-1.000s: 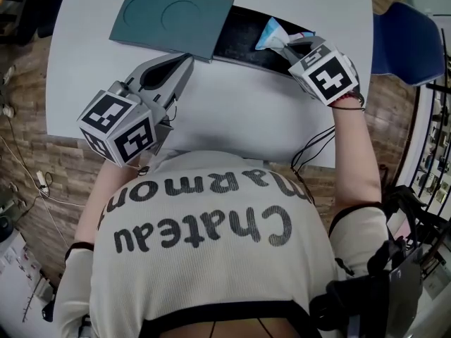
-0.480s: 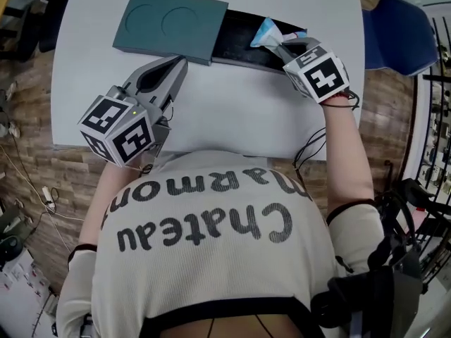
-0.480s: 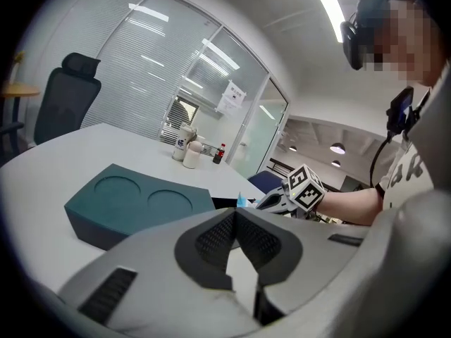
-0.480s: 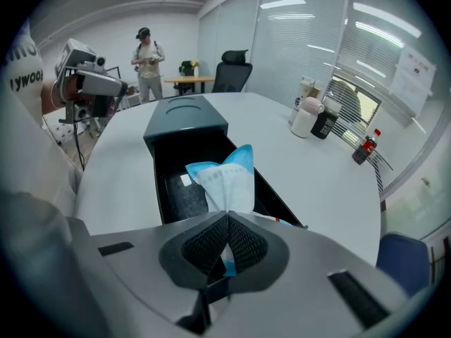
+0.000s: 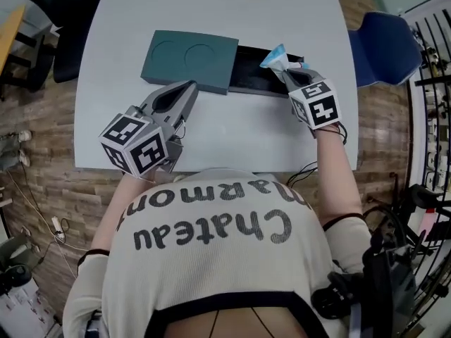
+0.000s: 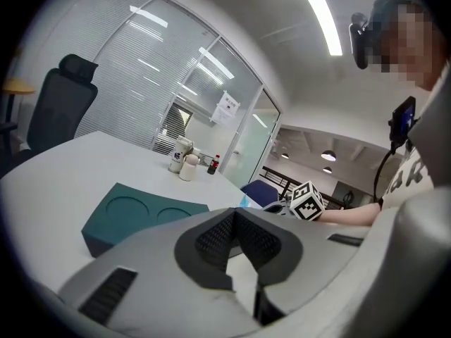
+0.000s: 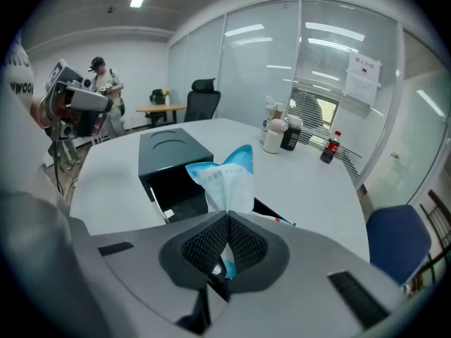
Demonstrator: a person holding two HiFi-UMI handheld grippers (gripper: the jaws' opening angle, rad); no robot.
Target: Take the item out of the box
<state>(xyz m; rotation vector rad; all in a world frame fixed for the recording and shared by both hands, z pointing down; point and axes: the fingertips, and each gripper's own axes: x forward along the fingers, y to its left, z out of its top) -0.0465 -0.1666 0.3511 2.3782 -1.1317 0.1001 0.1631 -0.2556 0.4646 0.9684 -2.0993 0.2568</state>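
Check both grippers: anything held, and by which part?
Right gripper pinches the blue-and-white packet near one end. Left gripper is shut, holding nothing.

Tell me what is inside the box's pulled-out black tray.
The exposed part of the black tray looks mostly bare. The right tool is shut on a blue-and-white packet over it. Whatever lies under the teal sleeve or behind the packet is covered.

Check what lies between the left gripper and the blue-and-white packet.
Head view: the teal sleeve, at its near corner, and the open black tray separate the left gripper from the packet pinched by the right gripper.
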